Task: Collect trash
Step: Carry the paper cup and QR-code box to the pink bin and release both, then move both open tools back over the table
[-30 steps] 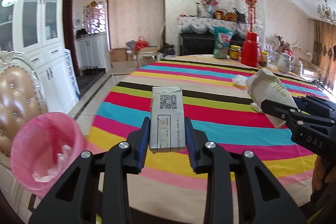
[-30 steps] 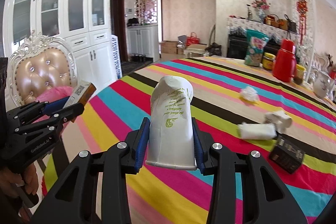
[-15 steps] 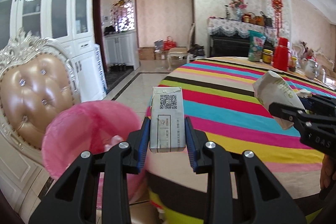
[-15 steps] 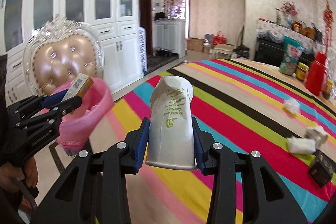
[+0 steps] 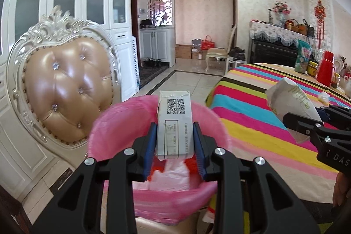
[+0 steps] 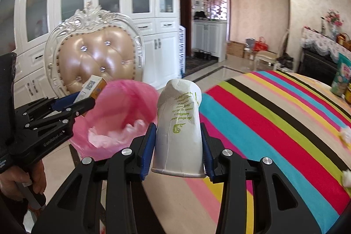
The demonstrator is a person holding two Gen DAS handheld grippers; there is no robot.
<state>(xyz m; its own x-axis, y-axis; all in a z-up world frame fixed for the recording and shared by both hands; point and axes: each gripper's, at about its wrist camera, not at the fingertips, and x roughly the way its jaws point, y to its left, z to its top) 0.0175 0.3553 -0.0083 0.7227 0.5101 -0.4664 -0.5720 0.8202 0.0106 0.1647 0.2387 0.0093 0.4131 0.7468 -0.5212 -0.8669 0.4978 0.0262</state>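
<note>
The left hand-held gripper (image 5: 175, 142) pinches a light, stiff grey cardboard carton (image 5: 174, 124) by its flat sides over the pink-lined trash bin (image 5: 114, 124), while the right hand-held gripper (image 6: 178, 146) clamps a crushable white paper cup (image 6: 178, 124) near its rim, beside the striped bench (image 6: 274, 124).

Your left gripper (image 5: 175, 142) holds the white QR-coded carton (image 5: 174, 124) above the pink-lined trash bin (image 5: 114, 122), which stands before the tufted beige chair (image 5: 65, 84), left of the striped-cloth table (image 5: 252, 124). Your right gripper (image 6: 178, 146) holds the crumpled white paper cup (image 6: 178, 126) over the table's edge, right of the bin.
</note>
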